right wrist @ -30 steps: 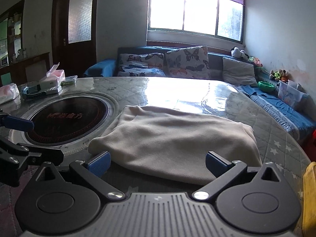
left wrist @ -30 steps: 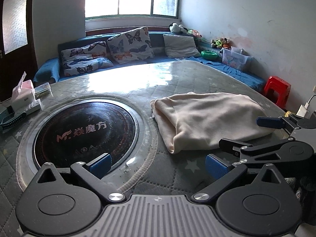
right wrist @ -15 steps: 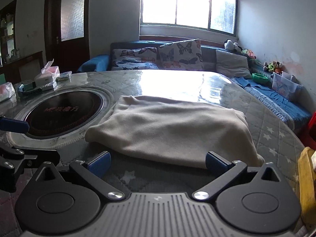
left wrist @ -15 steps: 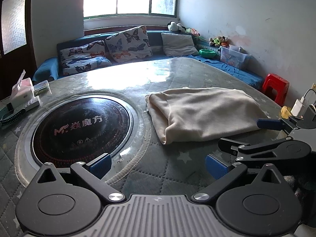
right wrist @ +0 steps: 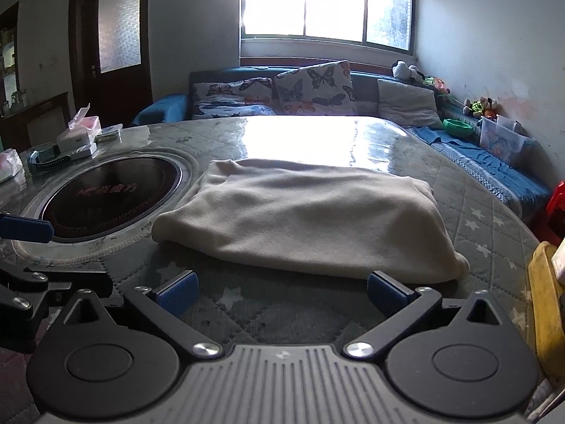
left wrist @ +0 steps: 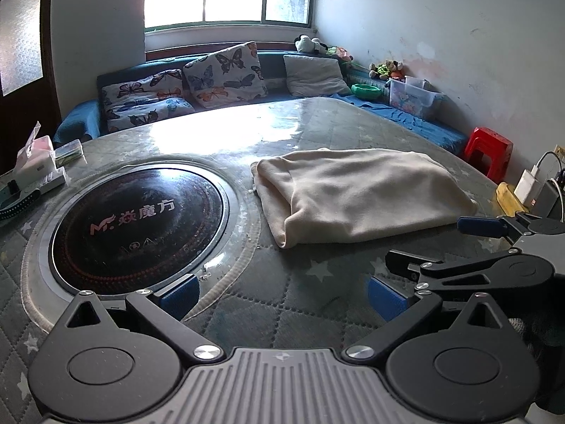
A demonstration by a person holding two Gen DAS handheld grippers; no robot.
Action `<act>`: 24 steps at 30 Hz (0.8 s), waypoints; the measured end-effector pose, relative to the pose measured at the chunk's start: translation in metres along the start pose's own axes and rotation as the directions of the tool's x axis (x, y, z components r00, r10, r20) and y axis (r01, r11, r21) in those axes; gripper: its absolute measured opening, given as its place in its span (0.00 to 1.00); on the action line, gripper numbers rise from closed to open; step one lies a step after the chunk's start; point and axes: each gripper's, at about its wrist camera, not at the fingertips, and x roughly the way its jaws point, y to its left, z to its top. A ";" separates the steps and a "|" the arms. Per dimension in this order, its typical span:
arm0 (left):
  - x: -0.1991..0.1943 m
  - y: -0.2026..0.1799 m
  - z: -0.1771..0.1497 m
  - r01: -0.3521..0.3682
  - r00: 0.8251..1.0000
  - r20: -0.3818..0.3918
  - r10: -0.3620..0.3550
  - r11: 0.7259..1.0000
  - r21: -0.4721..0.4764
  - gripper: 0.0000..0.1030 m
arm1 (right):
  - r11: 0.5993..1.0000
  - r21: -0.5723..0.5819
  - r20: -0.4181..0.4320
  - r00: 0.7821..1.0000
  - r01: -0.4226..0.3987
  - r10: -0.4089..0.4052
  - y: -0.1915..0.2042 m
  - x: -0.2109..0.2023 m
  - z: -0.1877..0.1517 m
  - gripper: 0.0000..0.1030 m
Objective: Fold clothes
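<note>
Hovering with both my left gripper [left wrist: 282,296] and right gripper [right wrist: 282,291] spread and empty just short of the folded cream garment [right wrist: 303,219] on the quilted table [left wrist: 282,304], I judge any tidying pinch belongs at its near hem, with open table in front and the black hotplate [left wrist: 137,226] close on its left.

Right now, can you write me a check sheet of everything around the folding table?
Surface: quilted table with a round black hotplate set in it.
Job's things: cream cloth lying folded, touched by neither gripper.
Clutter: tissue box, yellow tray.
Grippers: left gripper open, empty; right gripper open, empty, just short of the cloth.
Cables: white charger with its cord at the table's right edge.
Surroundings: sofa, butterfly pillows, red stool, window.
</note>
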 end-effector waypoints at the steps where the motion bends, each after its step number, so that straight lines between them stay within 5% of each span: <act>1: 0.000 0.000 0.000 0.001 1.000 0.000 -0.001 1.000 0.001 1.00 | 1.000 0.002 -0.001 1.000 0.003 -0.003 0.000 0.000 0.000 1.00; 24: 0.002 -0.008 -0.002 0.013 1.000 -0.014 -0.013 1.000 0.016 1.00 | 1.000 0.015 -0.001 1.000 0.013 -0.013 -0.001 -0.003 -0.001 1.00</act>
